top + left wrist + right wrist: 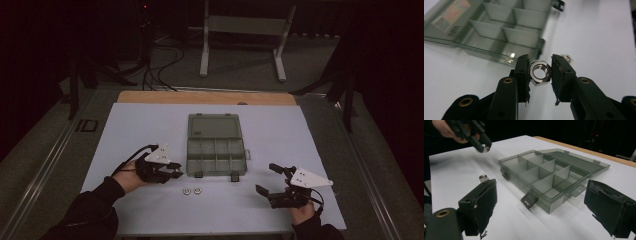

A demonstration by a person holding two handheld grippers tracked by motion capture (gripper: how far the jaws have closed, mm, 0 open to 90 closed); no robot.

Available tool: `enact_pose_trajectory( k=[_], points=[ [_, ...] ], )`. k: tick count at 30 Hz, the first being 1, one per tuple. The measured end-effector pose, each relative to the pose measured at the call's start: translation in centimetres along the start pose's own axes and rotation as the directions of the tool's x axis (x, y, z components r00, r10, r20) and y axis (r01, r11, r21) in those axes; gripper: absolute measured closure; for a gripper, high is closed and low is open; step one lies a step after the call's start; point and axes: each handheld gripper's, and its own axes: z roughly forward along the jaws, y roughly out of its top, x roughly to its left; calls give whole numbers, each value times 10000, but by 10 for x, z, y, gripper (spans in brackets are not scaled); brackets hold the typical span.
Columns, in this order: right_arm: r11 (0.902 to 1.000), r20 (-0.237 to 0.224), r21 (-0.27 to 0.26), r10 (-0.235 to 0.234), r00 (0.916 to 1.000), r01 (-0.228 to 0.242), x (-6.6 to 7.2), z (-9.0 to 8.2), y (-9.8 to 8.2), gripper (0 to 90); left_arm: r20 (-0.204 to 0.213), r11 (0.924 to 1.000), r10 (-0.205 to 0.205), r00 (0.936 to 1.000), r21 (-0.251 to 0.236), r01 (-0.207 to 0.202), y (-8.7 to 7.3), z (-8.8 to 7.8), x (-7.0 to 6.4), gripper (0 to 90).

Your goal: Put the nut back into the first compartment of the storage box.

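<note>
A grey see-through organizer box (216,156) lies open mid-table, its lid (212,126) flat behind it and its compartments (541,173) empty. My left gripper (176,170) is beside the box's front left corner, held above the table and shut on a steel hex nut (540,80). From the right gripper view that nut (484,147) glints at the tip of the left gripper (480,143). Two more nuts (186,191) (197,190) lie on the white sheet in front of the box. My right gripper (266,178) hovers right of the box, jaws wide open and holding nothing.
A white sheet (280,130) covers the table, with a wooden edge (205,97) at the back. The box's two front latches (234,176) stick out toward me. Cables and a stand's metal legs (202,55) are on the floor beyond the table.
</note>
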Motion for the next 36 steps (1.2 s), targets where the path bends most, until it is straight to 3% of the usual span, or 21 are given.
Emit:
enact_pose_trajectory(
  k=[6,12,15,20,21,28,31,36],
  points=[
    [10000,-7,4,-3,10000,3,0,0,0,113,-318,9997,-197,9993,127,201,16,4,14,697],
    [10000,-27,15,-11,10000,11,0,0,0,113,-479,9964,-845,9953,-24,845,30,14,30,698],
    [10000,-39,26,25,10000,-25,0,0,0,113,-565,9942,-1048,9929,186,1060,37,20,38,697],
    [10000,-73,33,22,10000,-22,0,0,0,113,-877,9875,-1501,9848,352,1536,48,26,50,697],
    [10000,-73,28,12,10000,-12,0,0,0,113,-997,9848,-1674,9808,292,1710,50,28,53,697],
    [10000,-124,29,-5,9999,5,0,0,0,114,-1085,9747,-2210,9692,94,2233,49,44,61,696],
    [10000,-135,29,17,9999,-16,0,0,0,114,-1262,9676,-2509,9598,-48,2523,42,55,64,696],
    [10000,-157,24,-2,9999,2,0,0,0,114,-1144,9614,-2741,9549,-57,2753,33,70,68,695]
  ],
)
